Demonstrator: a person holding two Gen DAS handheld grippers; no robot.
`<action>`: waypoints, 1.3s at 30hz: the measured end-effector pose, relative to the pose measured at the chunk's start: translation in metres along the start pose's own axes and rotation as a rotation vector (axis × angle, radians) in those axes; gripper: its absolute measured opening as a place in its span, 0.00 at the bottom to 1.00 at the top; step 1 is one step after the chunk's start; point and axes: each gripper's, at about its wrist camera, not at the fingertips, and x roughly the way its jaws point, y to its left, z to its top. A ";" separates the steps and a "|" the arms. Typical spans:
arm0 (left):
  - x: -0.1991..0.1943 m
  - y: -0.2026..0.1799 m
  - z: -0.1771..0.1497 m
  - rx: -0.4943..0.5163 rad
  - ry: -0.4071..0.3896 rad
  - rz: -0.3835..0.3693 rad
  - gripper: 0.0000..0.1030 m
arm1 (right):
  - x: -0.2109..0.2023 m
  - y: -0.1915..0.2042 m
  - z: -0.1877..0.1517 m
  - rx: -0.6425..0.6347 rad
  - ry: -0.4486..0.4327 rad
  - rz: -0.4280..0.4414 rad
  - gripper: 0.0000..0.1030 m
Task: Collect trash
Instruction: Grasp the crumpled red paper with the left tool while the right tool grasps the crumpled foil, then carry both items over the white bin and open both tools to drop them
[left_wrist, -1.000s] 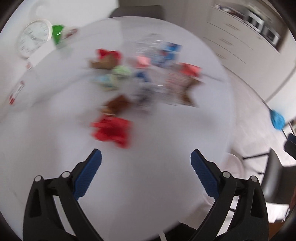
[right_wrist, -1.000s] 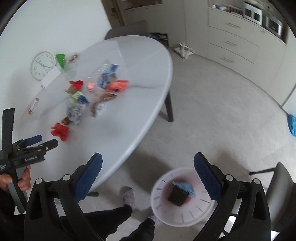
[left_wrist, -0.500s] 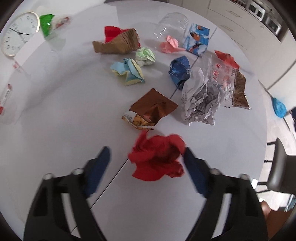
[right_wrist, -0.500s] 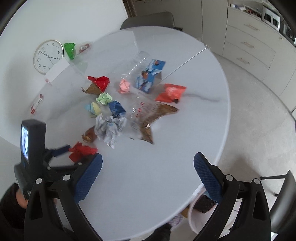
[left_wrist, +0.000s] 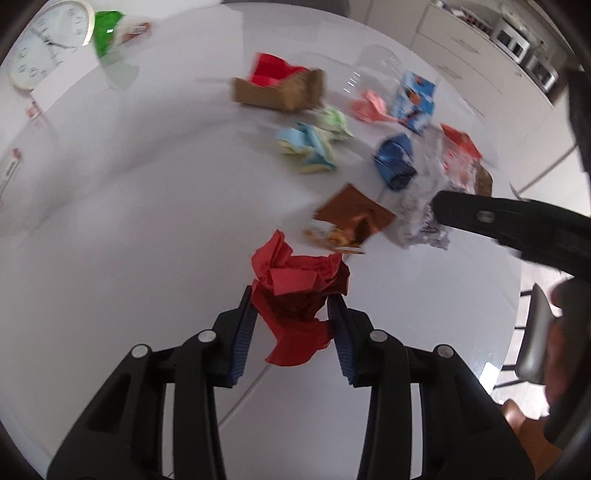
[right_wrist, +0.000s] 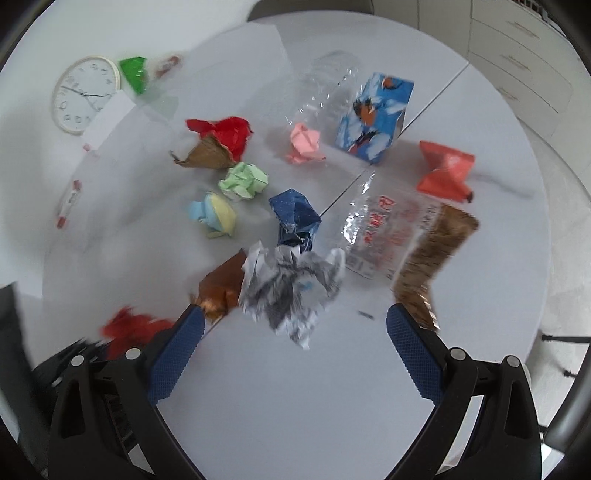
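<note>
Left wrist view: the left tool (left_wrist: 291, 306) has just been closing, and its blue pads now pinch the crumpled red paper (left_wrist: 299, 295) from both sides over the white surface (left_wrist: 129, 221). Just beyond the red paper lies a brown wrapper (left_wrist: 351, 218). Beside that wrapper, on its right, sits a crumpled grey-white paper ball (left_wrist: 421, 218), partly covered by the black body of the right tool (left_wrist: 517, 229). Farther from the red paper lie a blue-yellow wad (left_wrist: 306, 147), a dark blue wad (left_wrist: 395, 158) and a brown cardboard piece (left_wrist: 280, 92).

Right wrist view: the right tool (right_wrist: 295, 343) stands spread wide, nothing between its pads. The grey-white paper ball (right_wrist: 291, 288) lies just ahead of the gap, apart from both pads. The brown wrapper (right_wrist: 221, 284) touches the ball's left side. The red paper (right_wrist: 129, 328) appears blurred, left of the wrapper. A clear printed bag (right_wrist: 384, 236) lies right of the ball.
</note>
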 end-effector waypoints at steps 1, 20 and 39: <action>-0.005 0.004 -0.002 -0.007 -0.005 0.002 0.37 | 0.008 0.003 0.003 0.007 0.011 -0.009 0.90; -0.056 -0.008 -0.023 0.035 -0.084 -0.010 0.37 | -0.069 0.002 -0.023 -0.044 -0.119 0.159 0.49; -0.058 -0.260 -0.049 0.486 0.000 -0.264 0.38 | -0.110 -0.255 -0.209 0.307 0.017 -0.159 0.90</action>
